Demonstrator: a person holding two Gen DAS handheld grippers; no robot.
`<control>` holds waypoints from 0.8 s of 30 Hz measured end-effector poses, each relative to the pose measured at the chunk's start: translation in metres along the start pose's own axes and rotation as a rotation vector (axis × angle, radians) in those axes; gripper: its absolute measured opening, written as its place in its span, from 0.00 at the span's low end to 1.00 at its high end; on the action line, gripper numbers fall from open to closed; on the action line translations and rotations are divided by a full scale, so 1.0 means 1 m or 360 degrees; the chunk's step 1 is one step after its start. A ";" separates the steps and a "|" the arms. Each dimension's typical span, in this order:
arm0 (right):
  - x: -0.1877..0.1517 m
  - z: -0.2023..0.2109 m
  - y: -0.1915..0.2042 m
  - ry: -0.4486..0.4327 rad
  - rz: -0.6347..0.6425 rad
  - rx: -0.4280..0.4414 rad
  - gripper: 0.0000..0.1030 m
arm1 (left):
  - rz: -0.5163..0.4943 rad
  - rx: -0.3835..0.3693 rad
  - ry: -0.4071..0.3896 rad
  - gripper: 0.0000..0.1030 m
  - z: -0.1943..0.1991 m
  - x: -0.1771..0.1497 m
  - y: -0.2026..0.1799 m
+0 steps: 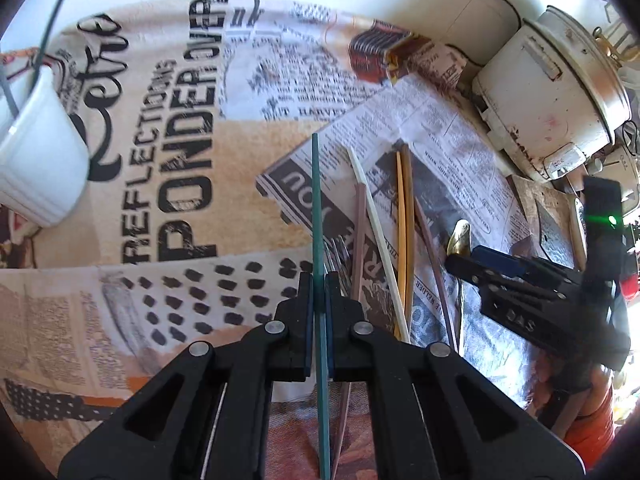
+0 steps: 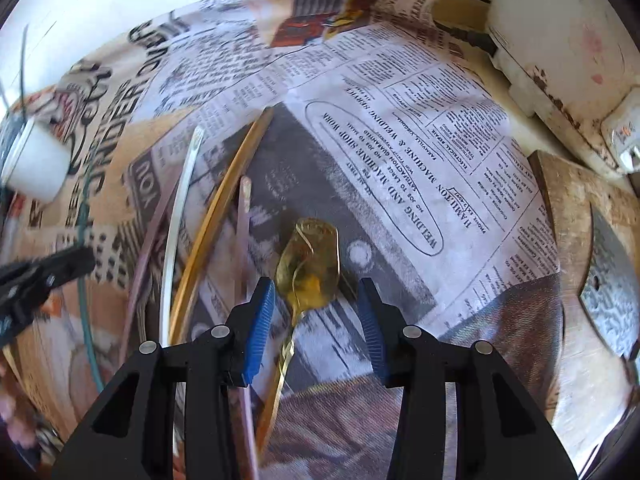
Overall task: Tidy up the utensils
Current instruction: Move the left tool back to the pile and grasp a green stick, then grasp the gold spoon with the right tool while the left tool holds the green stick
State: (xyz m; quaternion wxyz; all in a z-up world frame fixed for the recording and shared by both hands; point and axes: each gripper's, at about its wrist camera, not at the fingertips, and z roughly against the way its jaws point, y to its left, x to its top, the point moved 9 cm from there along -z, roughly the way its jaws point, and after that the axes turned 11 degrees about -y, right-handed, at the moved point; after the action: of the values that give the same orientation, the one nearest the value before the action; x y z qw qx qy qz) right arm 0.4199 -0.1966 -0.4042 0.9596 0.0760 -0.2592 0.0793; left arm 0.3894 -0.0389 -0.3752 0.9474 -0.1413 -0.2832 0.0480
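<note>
While my left gripper point(image 1: 319, 296) is clamped on the green chopstick point(image 1: 315, 208), which runs out toward twelve o'clock from the jaws, I judge the stick light, stiff and smooth, so it can pivot or slide in a pinch this near one end. A hold closer to its middle would steady it. At nine o'clock in the left wrist view sits the white cup point(image 1: 38, 152), which already has a thin green stick standing in it.

Right of the held chopstick lie the loose ones on the newspaper point(image 1: 440, 128): mauve chopstick point(image 1: 359, 236), white chopstick point(image 1: 374, 232), a yellow pair point(image 1: 404, 216).

My right gripper point(image 2: 316, 312) stands wide, holding nothing, its blue pads point(image 2: 260, 320) flanking the gold spoon point(image 2: 310, 268). It looks light, rigid and slick; I would grip the neck, not the bowl.
</note>
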 end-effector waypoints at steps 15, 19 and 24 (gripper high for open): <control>0.016 -0.009 0.029 -0.0106 0.0118 0.0010 0.27 | -0.0018 0.0036 -0.0144 0.03 0.032 0.015 0.000; 0.023 0.007 0.029 -0.0164 0.0145 0.0037 0.27 | -0.0022 0.0034 -0.0190 0.03 0.043 0.021 -0.002; 0.031 0.035 0.025 -0.0262 0.0088 0.0078 0.27 | -0.0033 0.0026 -0.0255 0.03 0.060 0.029 -0.006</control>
State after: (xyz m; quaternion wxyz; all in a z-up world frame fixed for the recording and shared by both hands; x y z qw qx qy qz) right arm 0.4247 -0.1757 -0.3554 0.9303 0.0984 -0.3372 0.1057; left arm 0.3806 -0.0256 -0.3101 0.9233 -0.1263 -0.3590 0.0518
